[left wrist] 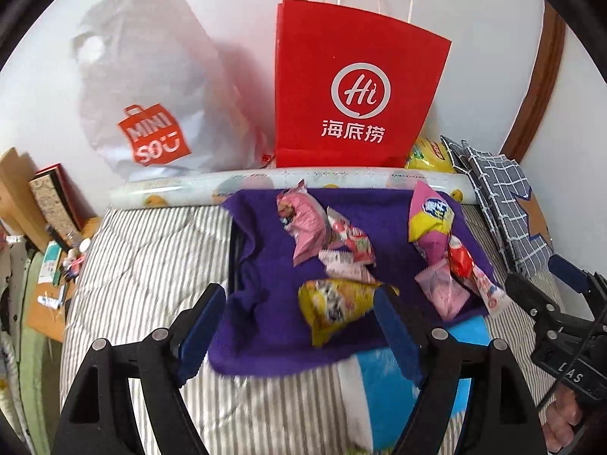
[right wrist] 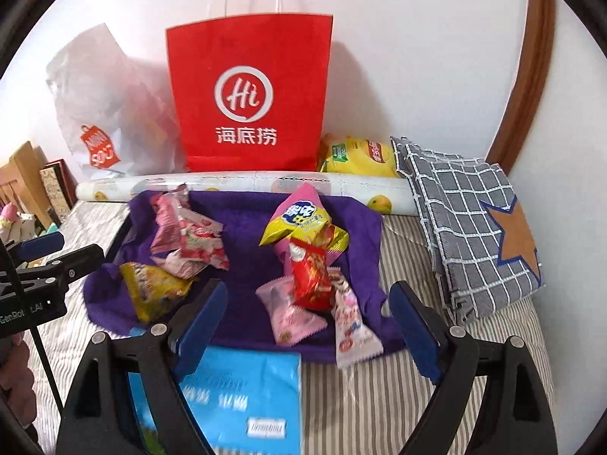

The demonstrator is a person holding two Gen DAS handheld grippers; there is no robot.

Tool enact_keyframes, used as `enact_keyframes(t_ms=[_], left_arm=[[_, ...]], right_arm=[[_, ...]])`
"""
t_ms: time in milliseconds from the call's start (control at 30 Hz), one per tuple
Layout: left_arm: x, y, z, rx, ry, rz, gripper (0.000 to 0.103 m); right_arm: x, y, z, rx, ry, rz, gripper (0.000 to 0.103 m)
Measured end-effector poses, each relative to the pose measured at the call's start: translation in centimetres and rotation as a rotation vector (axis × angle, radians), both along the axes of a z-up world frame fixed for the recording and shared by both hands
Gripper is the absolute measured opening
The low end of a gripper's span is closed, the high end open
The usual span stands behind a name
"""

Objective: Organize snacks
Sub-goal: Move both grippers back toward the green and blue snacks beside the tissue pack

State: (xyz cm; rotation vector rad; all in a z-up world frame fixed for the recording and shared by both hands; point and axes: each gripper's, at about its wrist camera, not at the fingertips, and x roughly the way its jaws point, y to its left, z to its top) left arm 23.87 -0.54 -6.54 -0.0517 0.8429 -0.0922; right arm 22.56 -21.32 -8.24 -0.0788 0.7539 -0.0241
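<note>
A purple cloth (left wrist: 265, 322) (right wrist: 242, 227) lies on the striped bed with two heaps of snack packets on it. The left heap holds pink packets (left wrist: 303, 223) (right wrist: 170, 223) and a yellow packet (left wrist: 334, 307) (right wrist: 151, 288). In the right heap are a pink-and-yellow packet (left wrist: 432, 216) (right wrist: 299, 220), a red packet (right wrist: 309, 276) and pale pink ones (right wrist: 292, 318). My left gripper (left wrist: 301, 295) hangs open above the yellow packet, gripping nothing. Above the right heap my right gripper (right wrist: 309, 292) is open too, its pads apart from the packets.
A red paper bag (left wrist: 353, 87) (right wrist: 250, 94) and a white plastic bag (left wrist: 151, 94) stand against the wall behind a patterned roll (right wrist: 246, 184). A yellow chip bag (right wrist: 356, 155) and a checked cloth (right wrist: 466, 220) lie right. A blue pack (right wrist: 246, 390) lies near me.
</note>
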Motion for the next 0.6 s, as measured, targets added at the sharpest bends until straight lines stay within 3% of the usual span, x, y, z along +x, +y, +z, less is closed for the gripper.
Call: enact_keyframes(t_ms=[233,500,600], left_arm=[[-4.6,1.4,0.8,0.003,-0.041,0.009,0.079],[-8.6,2.1,1.2,0.050,-0.053,0.034,0.079],[-9.6,2.5,1.0,0.030,-0.044,0.034,0.079]], right_arm=[[-5.0,1.0,1.0,0.013,-0.006,0.005,0.087],[-9.2,1.3,0.3,0.057,0.032,-0.013,0.086],[-10.8,1.6,-0.3,0.054,0.040,-0.024,0.084]])
